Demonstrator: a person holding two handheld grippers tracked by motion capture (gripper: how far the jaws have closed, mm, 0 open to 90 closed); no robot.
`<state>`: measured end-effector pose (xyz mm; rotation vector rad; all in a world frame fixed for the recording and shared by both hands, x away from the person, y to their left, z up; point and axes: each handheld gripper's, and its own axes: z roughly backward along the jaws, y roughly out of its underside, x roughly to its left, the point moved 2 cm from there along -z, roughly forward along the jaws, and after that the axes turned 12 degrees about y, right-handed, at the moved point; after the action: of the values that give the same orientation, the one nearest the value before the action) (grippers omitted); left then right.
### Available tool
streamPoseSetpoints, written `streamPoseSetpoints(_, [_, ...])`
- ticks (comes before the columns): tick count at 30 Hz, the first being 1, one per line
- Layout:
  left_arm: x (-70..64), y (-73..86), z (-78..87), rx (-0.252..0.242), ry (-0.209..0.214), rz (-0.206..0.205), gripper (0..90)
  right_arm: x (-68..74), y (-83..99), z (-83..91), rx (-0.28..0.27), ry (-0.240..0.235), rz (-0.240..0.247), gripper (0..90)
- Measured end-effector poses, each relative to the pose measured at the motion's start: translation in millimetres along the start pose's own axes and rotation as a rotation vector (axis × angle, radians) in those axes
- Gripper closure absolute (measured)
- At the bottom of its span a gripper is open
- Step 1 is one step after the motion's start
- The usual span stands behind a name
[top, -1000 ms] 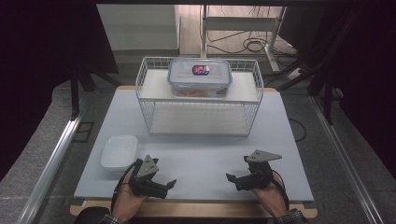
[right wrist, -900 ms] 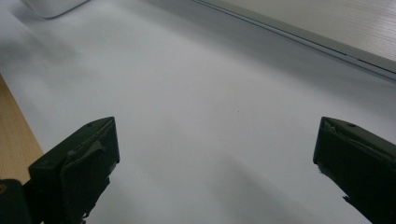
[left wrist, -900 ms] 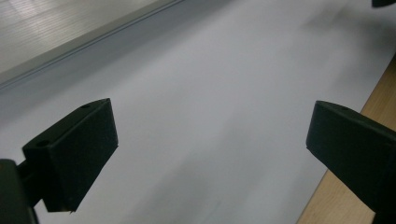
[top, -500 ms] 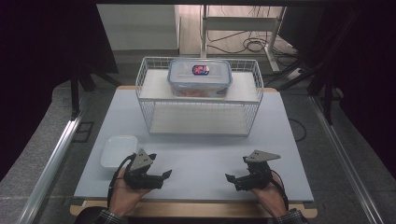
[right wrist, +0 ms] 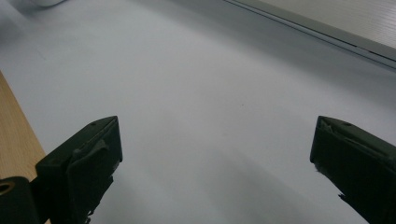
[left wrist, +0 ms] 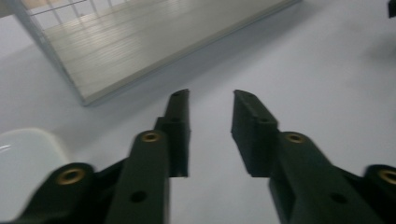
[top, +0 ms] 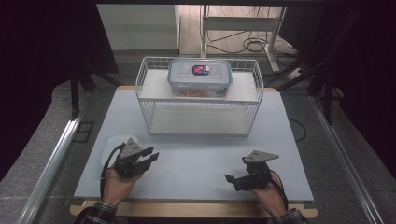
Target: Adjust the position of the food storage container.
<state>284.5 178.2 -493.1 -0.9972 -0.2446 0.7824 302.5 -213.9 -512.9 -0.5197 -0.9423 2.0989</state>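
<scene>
Left gripper (top: pixel 150 156): jaws parted with a narrow gap, nothing between them, held low over the pale grey tabletop (top: pixel 201 163).
Right gripper (top: pixel 232 179): jaws spread wide and empty (pointing left along the near edge).
Nearest thing: small white rounded-rectangle dish (top: pixel 110 145), just beside the left gripper, at the table's left front.
Handling: likely rigid, light, smooth-glazed and slippery, breakable if ceramic; best pinched across its raised rim.
Farther off: white wire rack (top: pixel 198 116) carrying a clear lidded plastic container (top: pixel 200 77) on its top shelf.
</scene>
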Motion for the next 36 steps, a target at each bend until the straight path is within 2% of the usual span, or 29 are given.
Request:
streamPoseSetpoints(1, [0.0, 0.0, 0.0, 0.000, 0.000, 0.000, 73.4, 0.0, 0.0, 0.0, 0.000, 0.000, 0.000, 2.3])
streamPoseSetpoints(2, [4.6, -0.6, 2.0, -0.002, -0.006, 0.007, 73.4, 0.0, 0.0, 0.0, 0.000, 0.000, 0.000, 2.4])
streamPoseSetpoints(3, [10.7, -1.6, 4.9, -0.001, -0.018, 0.013, 80.0, 0.0, 0.0, -0.1, 0.001, 0.001, 0.001, 2.5])
streamPoseSetpoints(5, [14.3, -2.1, 6.7, -0.003, -0.024, 0.018, 82.3, 0.0, 0.0, -0.2, 0.001, 0.001, 0.001, 2.5])
streamPoseSetpoints(6, [21.9, -2.7, 10.6, -0.011, -0.031, 0.030, 87.8, 0.2, 0.1, -0.5, 0.001, 0.001, 0.001, 2.6])
streamPoseSetpoints(7, [21.9, -2.7, 10.6, -0.011, -0.031, 0.030, 89.4, 0.2, 0.1, -0.5, 0.001, 0.001, 0.001, 2.6])
streamPoseSetpoints(8, [29.2, -2.9, 14.3, -0.017, -0.044, 0.037, 89.9, 0.3, 0.2, -0.6, 0.002, 0.002, 0.004, 2.8])
streamPoseSetpoints(9, [29.2, -2.9, 14.3, -0.017, -0.044, 0.037, 89.9, 0.3, 0.2, -0.6, 0.002, 0.002, 0.004, 2.8])
streamPoseSetpoints(15, [51.2, 0.4, 27.5, -0.036, -0.107, 0.073, 90.0, 0.0, 0.4, -1.0, 0.005, 0.002, 0.004, 3.0])
streamPoseSetpoints(16, [51.2, 0.4, 27.5, -0.036, -0.107, 0.073, 90.0, 0.0, 0.5, -1.0, 0.005, 0.002, 0.004, 3.0])
streamPoseSetpoints(17, [59.0, 2.4, 33.5, -0.044, -0.133, 0.088, 90.0, -0.1, 0.5, -0.9, 0.008, 0.002, 0.005, 3.1])
streamPoseSetpoints(18, [59.0, 2.4, 33.5, -0.044, -0.133, 0.088, 90.0, -0.1, 0.5, -0.9, 0.008, 0.002, 0.005, 3.1])
streamPoseSetpoints(20, [70.0, 6.7, 42.7, -0.052, -0.168, 0.110, 90.0, 0.1, 0.6, -1.2, 0.009, 0.001, 0.006, 3.2])
streamPoseSetpoints(22, [73.8, 8.7, 45.9, -0.054, -0.180, 0.119, 90.0, 0.1, 0.7, -1.4, 0.010, 0.000, 0.006, 3.2])
streamPoseSetpoints(24, [81.5, 13.4, 52.7, -0.060, -0.206, 0.140, 90.0, 0.3, 1.1, -2.0, 0.012, -0.001, 0.007, 3.3])
streamPoseSetpoints(25, [88.9, 18.5, 59.5, -0.068, -0.228, 0.164, 90.0, 0.2, 1.1, -2.1, 0.014, -0.001, 0.008, 3.3])
streamPoseSetpoints(28, [95.0, 23.6, 65.8, -0.072, -0.251, 0.183, 90.0, 0.1, 1.4, -2.5, 0.017, 0.000, 0.009, 3.5])
streamPoseSetpoints(31, [106.3, 36.0, 75.7, -0.063, -0.300, 0.218, 90.0, 0.1, 1.6, -2.6, 0.018, -0.001, 0.011, 3.6])
streamPoseSetpoints(36, [115.7, 52.0, 75.0, -0.015, -0.333, 0.258, 90.0, 0.5, 2.3, -3.6, 0.026, -0.006, 0.015, 3.9])
